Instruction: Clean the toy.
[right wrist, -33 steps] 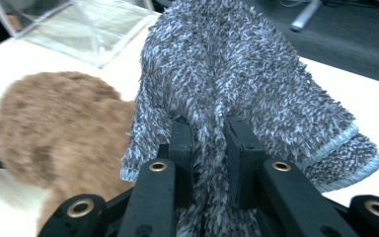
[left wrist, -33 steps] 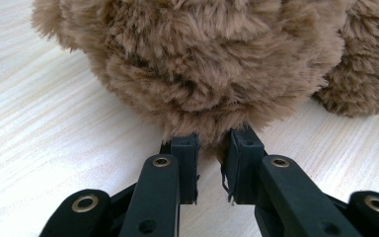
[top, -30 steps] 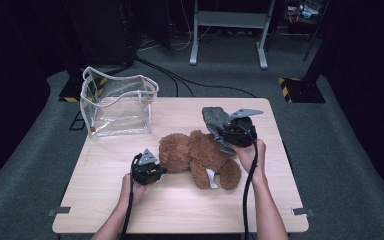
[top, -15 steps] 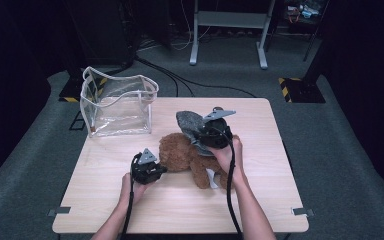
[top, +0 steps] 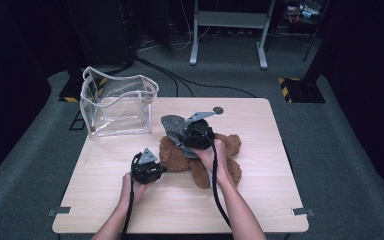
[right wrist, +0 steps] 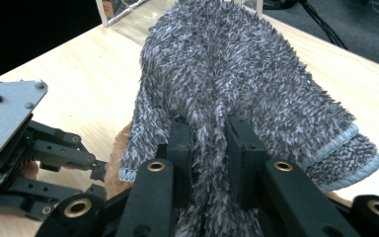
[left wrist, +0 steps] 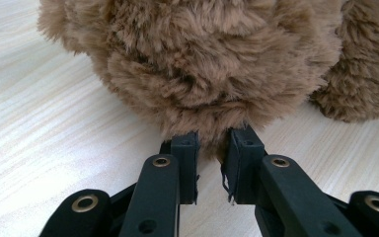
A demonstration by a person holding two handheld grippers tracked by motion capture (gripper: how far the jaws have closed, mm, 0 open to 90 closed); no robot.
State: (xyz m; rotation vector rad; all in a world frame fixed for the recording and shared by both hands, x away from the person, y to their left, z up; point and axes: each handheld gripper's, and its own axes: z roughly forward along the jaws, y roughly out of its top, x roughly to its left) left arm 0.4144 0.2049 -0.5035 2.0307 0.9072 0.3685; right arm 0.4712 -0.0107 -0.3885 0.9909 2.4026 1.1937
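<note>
A fuzzy grey garment (right wrist: 237,84) hangs over the brown teddy bear (top: 200,157) lying on the table.

My left gripper (top: 147,169) is black, with a grey three-cornered plate on top and a black cable trailing along my bare forearm. My right gripper (top: 198,134) is built the same, its grey plate dotted with small dark screws. My fingers (left wrist: 185,158) are matte black bars ending in blocky square pads, with brass-ringed pivot holes at each joint. I wear no sleeves.
</note>
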